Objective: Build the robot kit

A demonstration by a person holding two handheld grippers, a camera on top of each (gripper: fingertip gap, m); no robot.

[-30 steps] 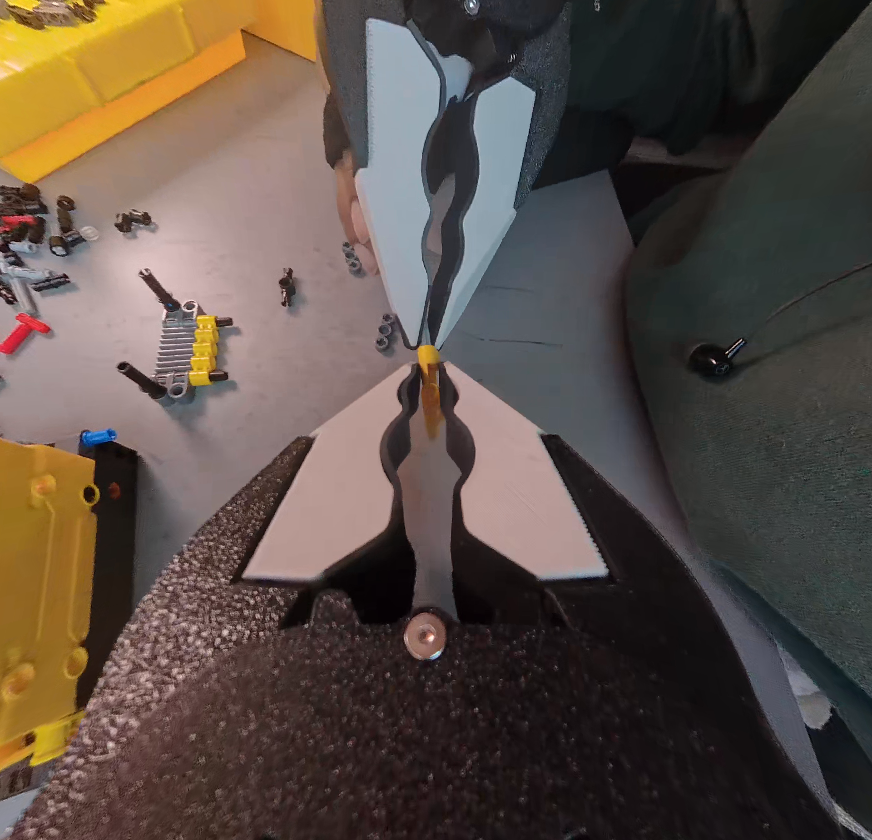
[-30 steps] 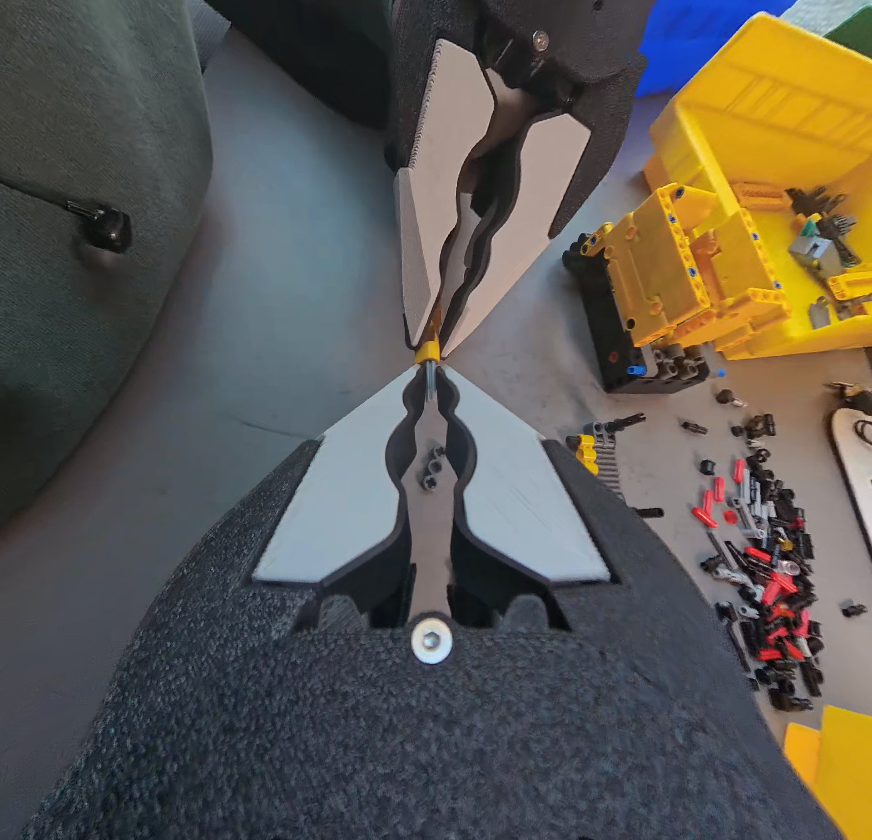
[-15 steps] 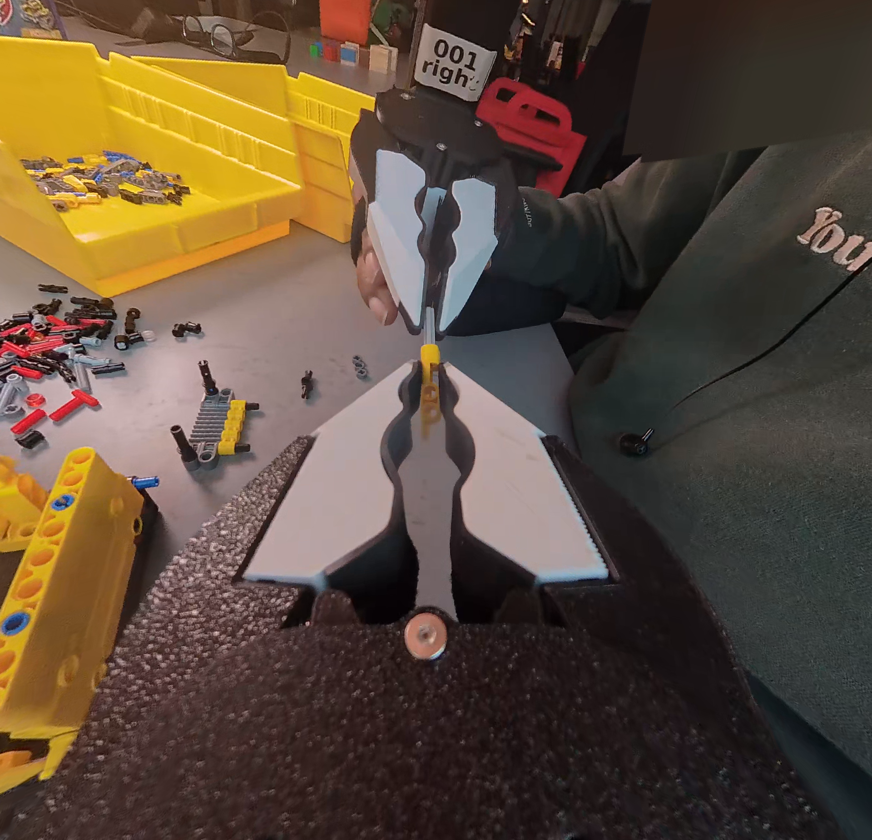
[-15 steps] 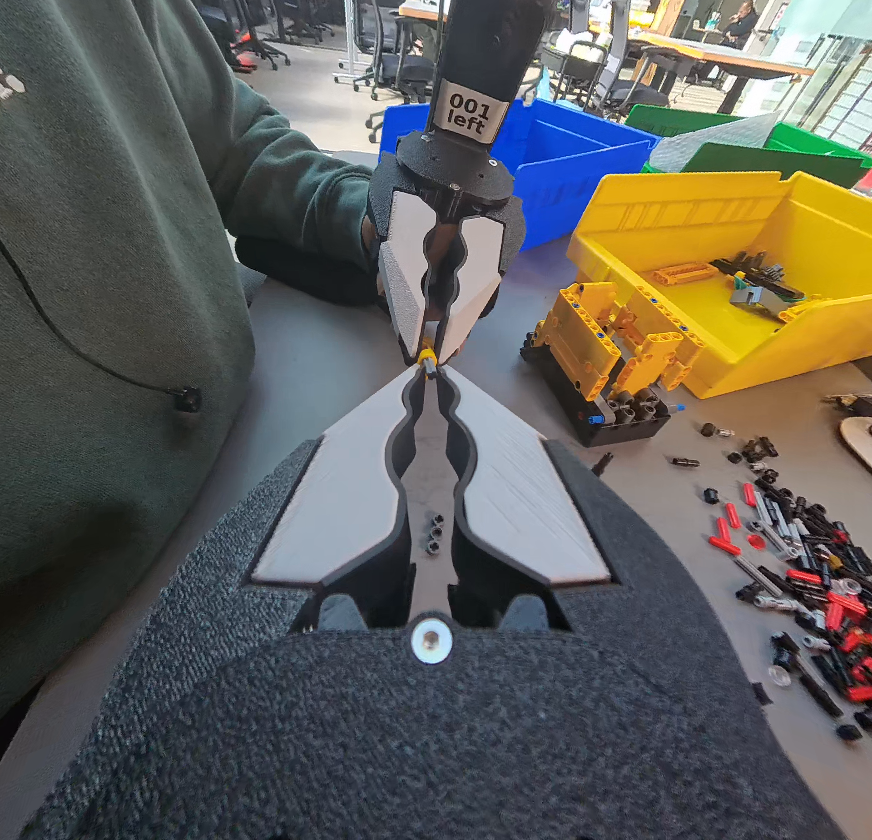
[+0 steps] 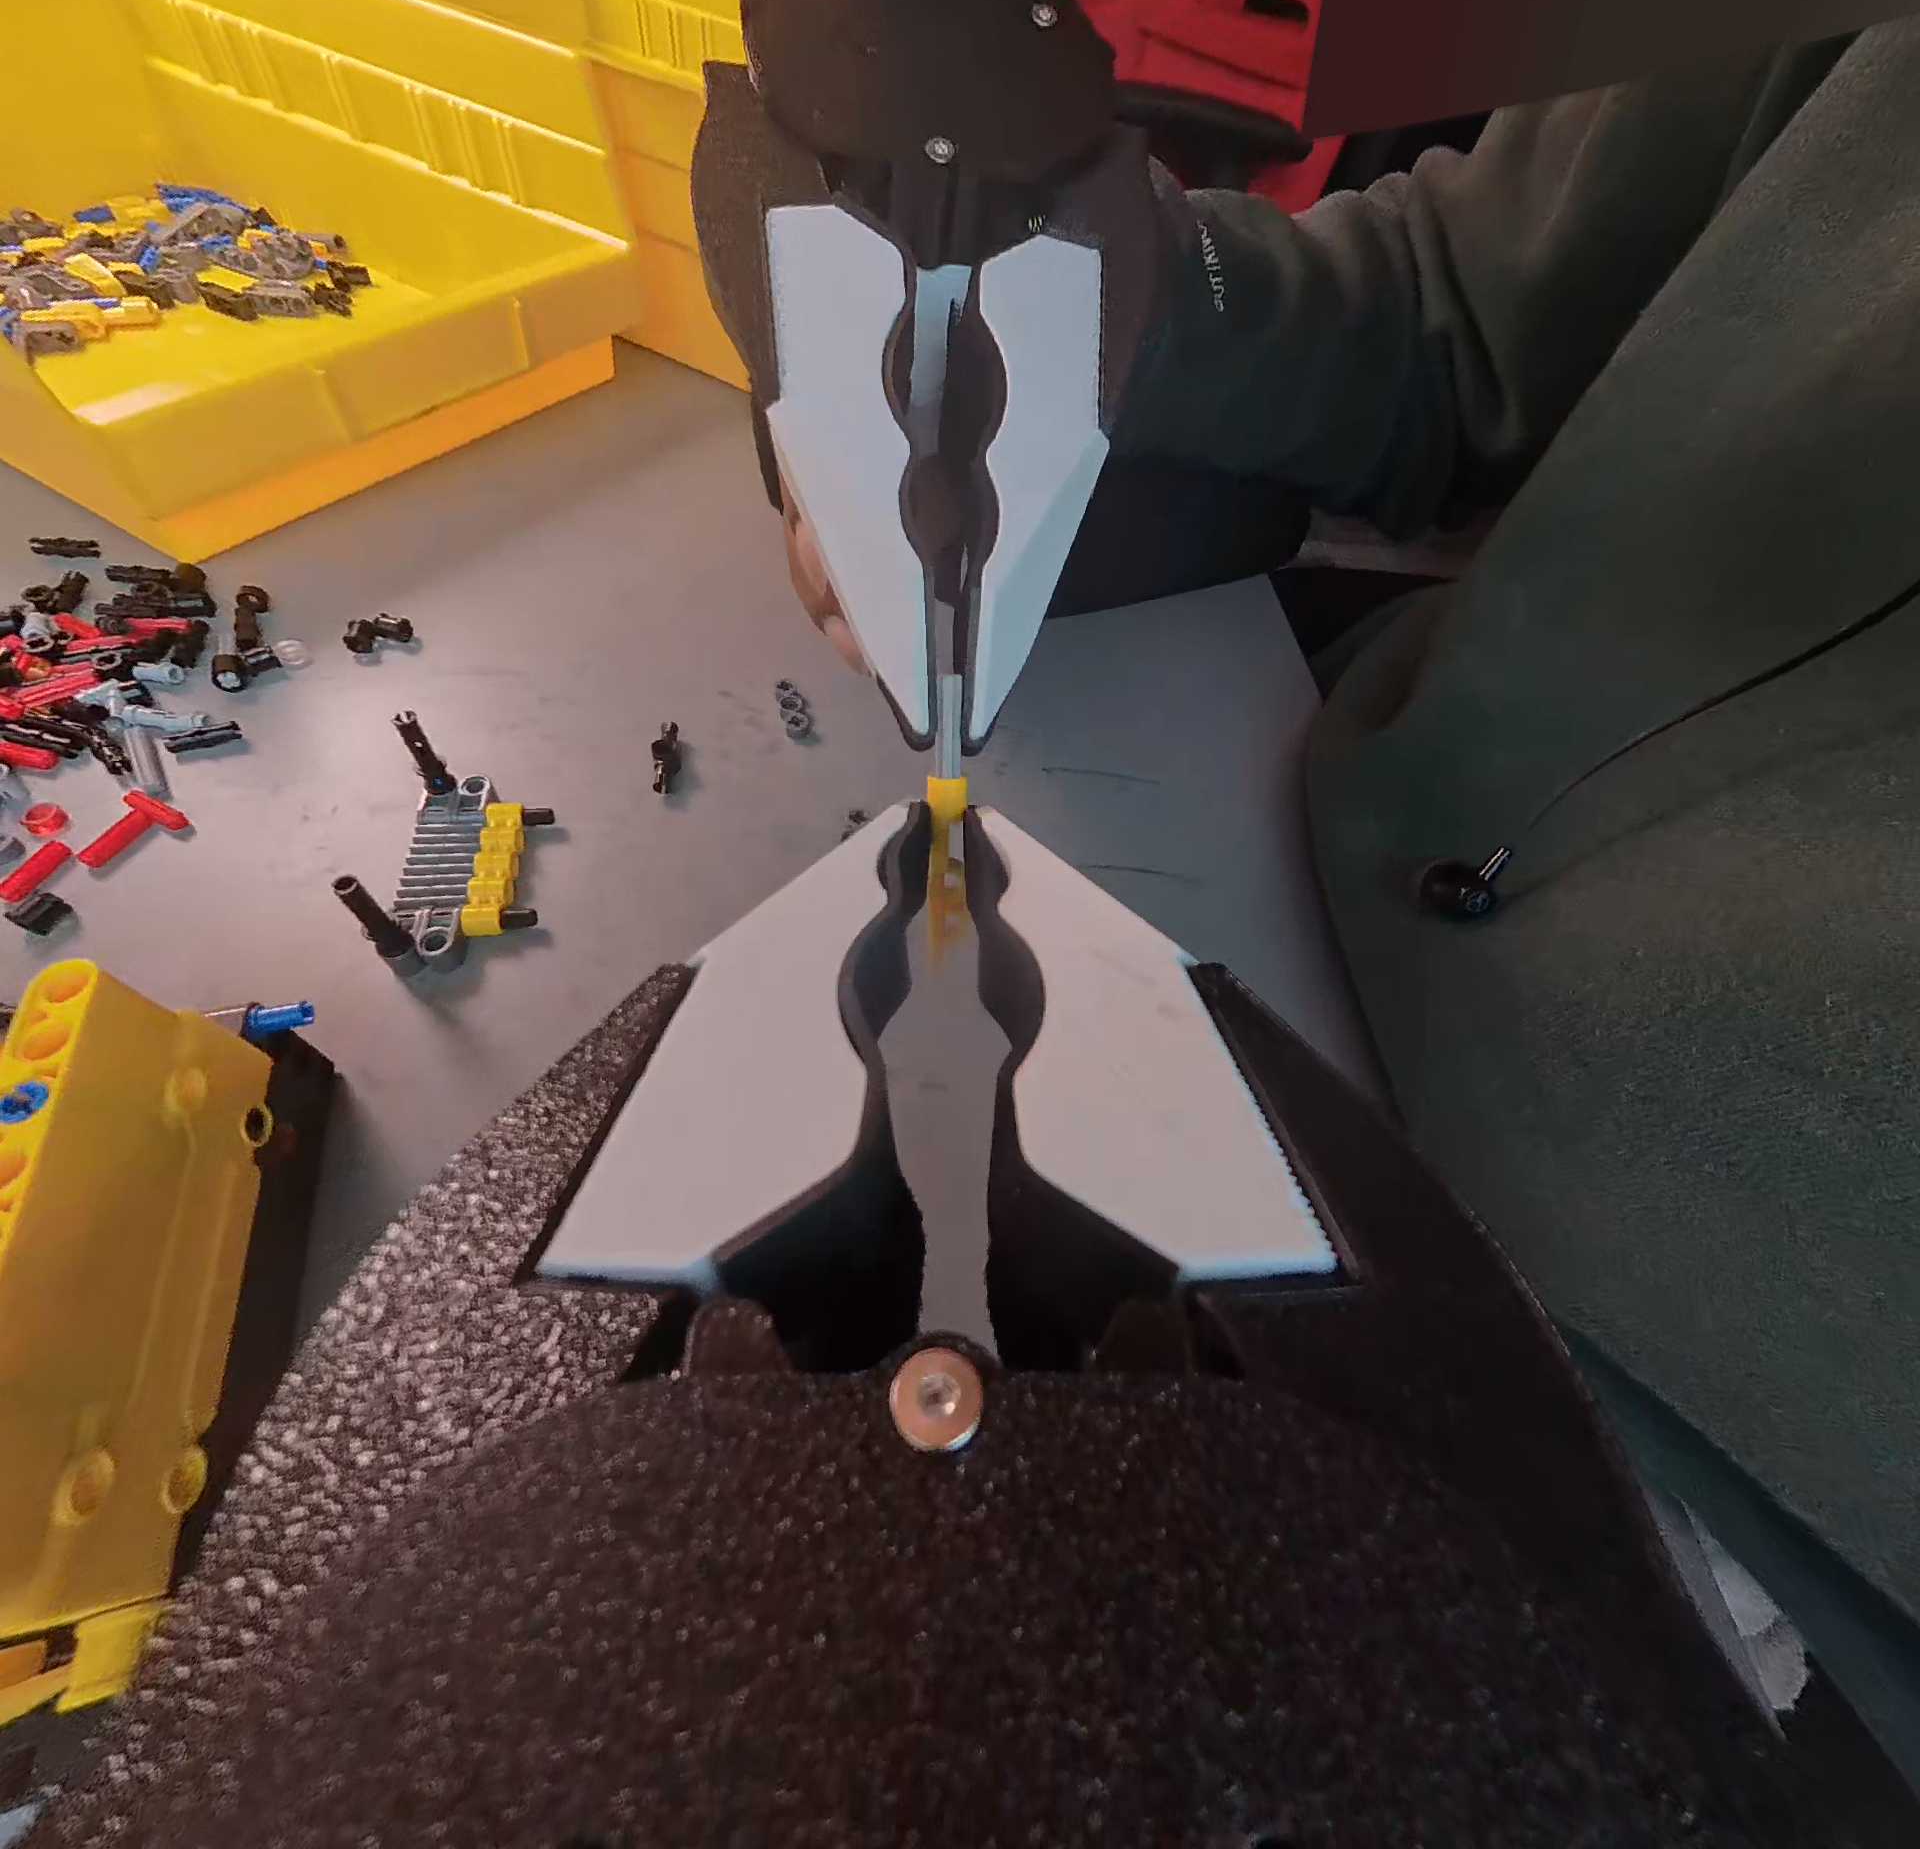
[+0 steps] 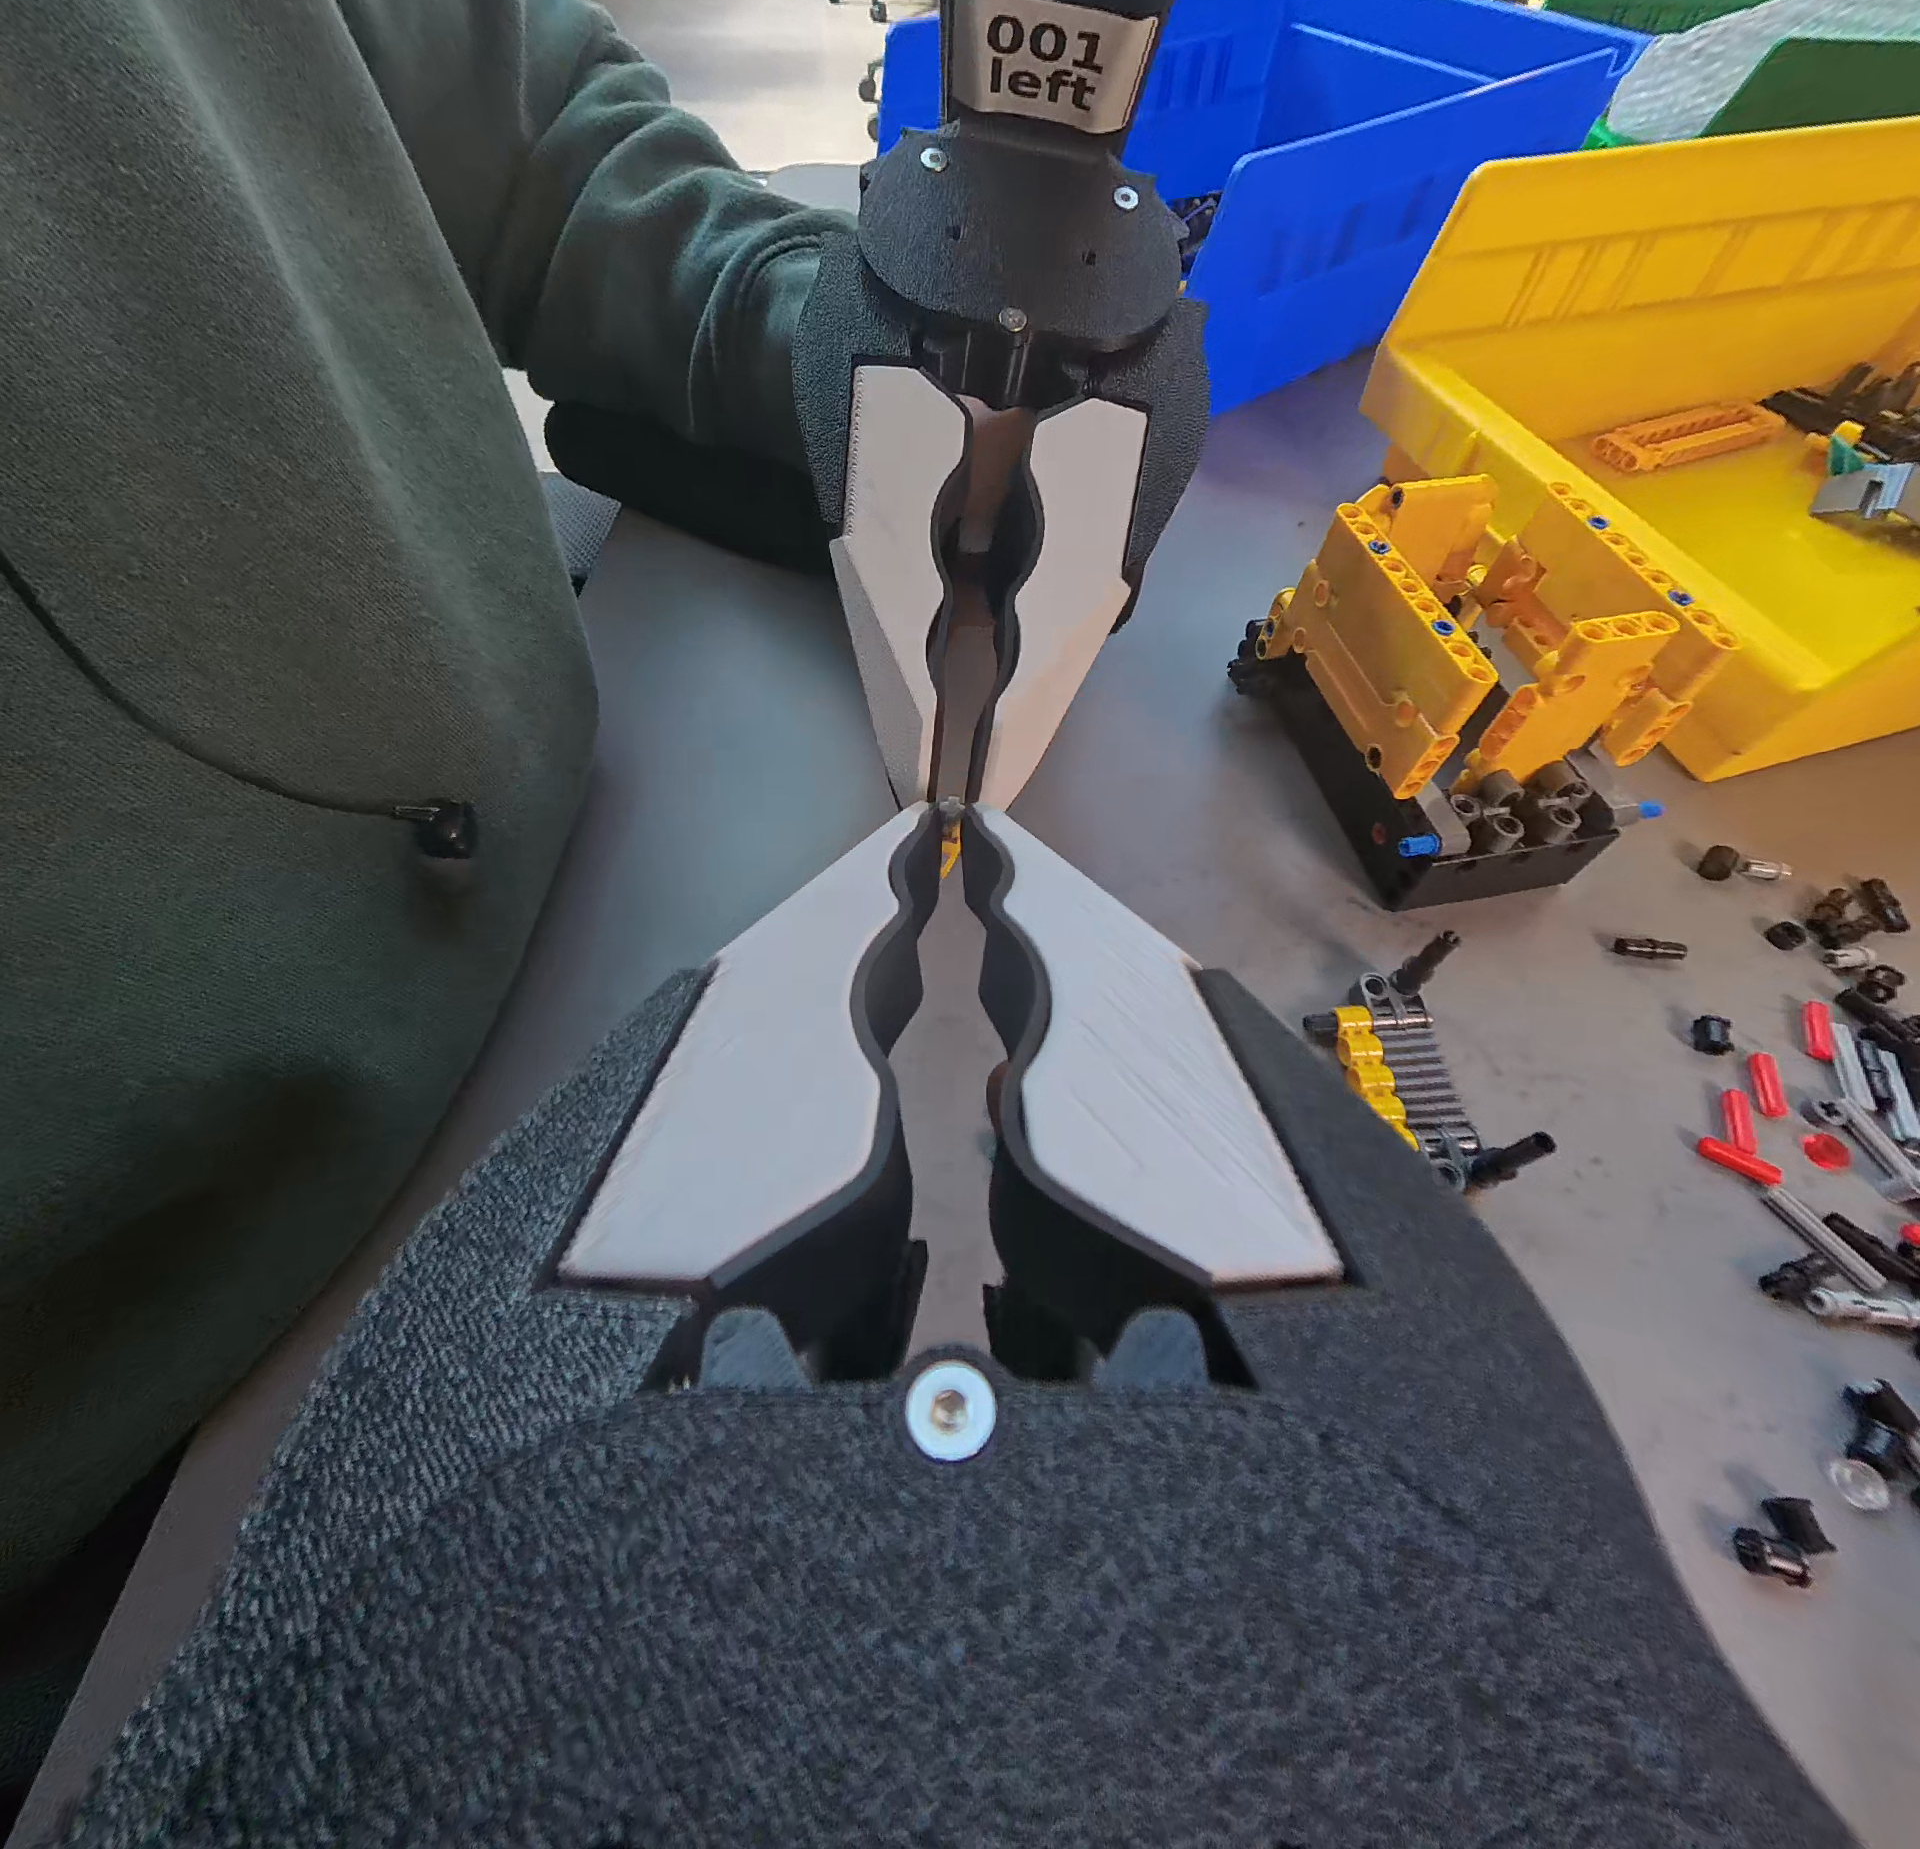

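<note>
The left gripper [image 5: 943, 812] and right gripper [image 5: 943, 734] meet tip to tip above the grey table [image 5: 582, 656]. The left fingers are pinched narrow on a small yellow perforated connector [image 5: 945, 869]; the right fingers are clamped on a thin grey axle [image 5: 948, 724] whose end enters the connector. Loose red and black pins [image 5: 94, 646] lie nearby.

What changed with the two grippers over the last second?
Both lifted and tilted up from facing the table. The right gripper drew its grey axle partly out of the yellow connector. Both grips stayed shut, the left gripper on the connector.
</note>
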